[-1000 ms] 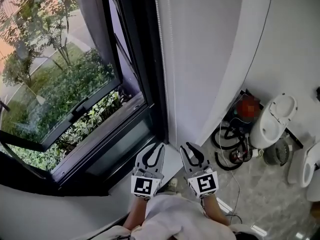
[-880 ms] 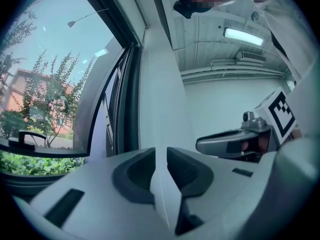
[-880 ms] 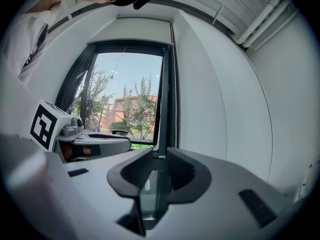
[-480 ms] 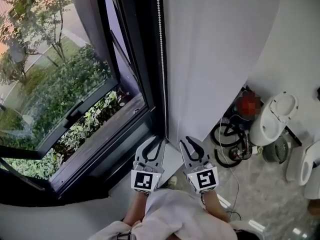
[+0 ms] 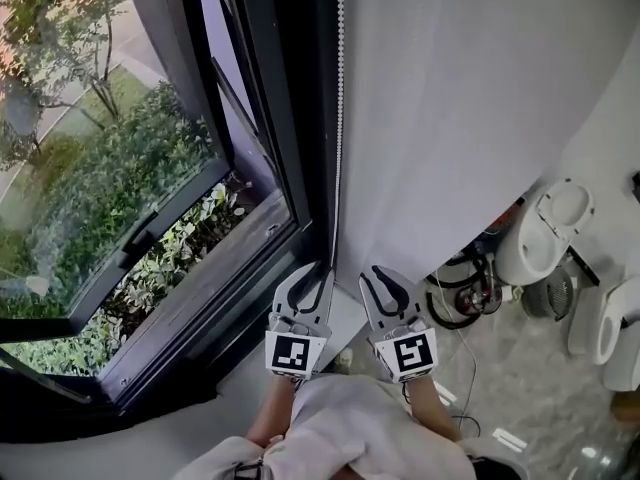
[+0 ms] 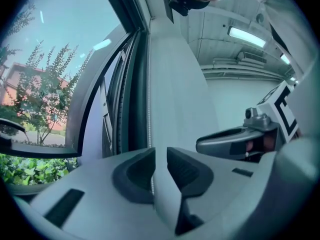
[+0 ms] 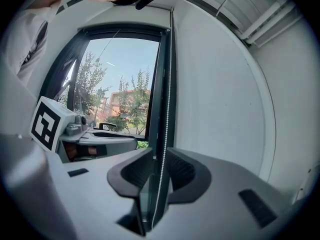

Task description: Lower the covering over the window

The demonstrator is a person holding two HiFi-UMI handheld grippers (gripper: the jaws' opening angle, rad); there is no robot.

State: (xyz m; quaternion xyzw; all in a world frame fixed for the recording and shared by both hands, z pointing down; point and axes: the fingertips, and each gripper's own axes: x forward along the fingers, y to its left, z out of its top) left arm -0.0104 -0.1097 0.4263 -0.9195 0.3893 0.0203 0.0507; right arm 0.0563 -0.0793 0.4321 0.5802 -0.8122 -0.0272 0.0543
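Note:
A white bead chain (image 5: 339, 118) hangs down the right edge of the black window frame (image 5: 290, 118), beside a white wall (image 5: 470, 98). My two grippers are held side by side, level, below its lower end. In the head view the left gripper (image 5: 312, 272) is just left of the chain and the right gripper (image 5: 382, 276) just right of it. Both are open by a narrow gap and hold nothing. The chain (image 6: 149, 109) shows beyond the gap of the left gripper (image 6: 160, 159). It lines up the same way as the chain (image 7: 167, 84) beyond the right gripper (image 7: 160, 164). No covering is drawn over the glass (image 5: 110, 158).
A window sash (image 5: 150, 238) with a dark handle stands swung outward over green shrubs. On the stone floor to the right are white ceramic fixtures (image 5: 545, 230), a coil of black cable (image 5: 462, 296) and more white items (image 5: 608, 330). A pale sill (image 5: 345, 320) lies under the grippers.
Both grippers have moved level toward the window. In the head view the chain and wall have slid right, so the chain's end now hangs just above the gap between the grippers. Jaws unchanged.

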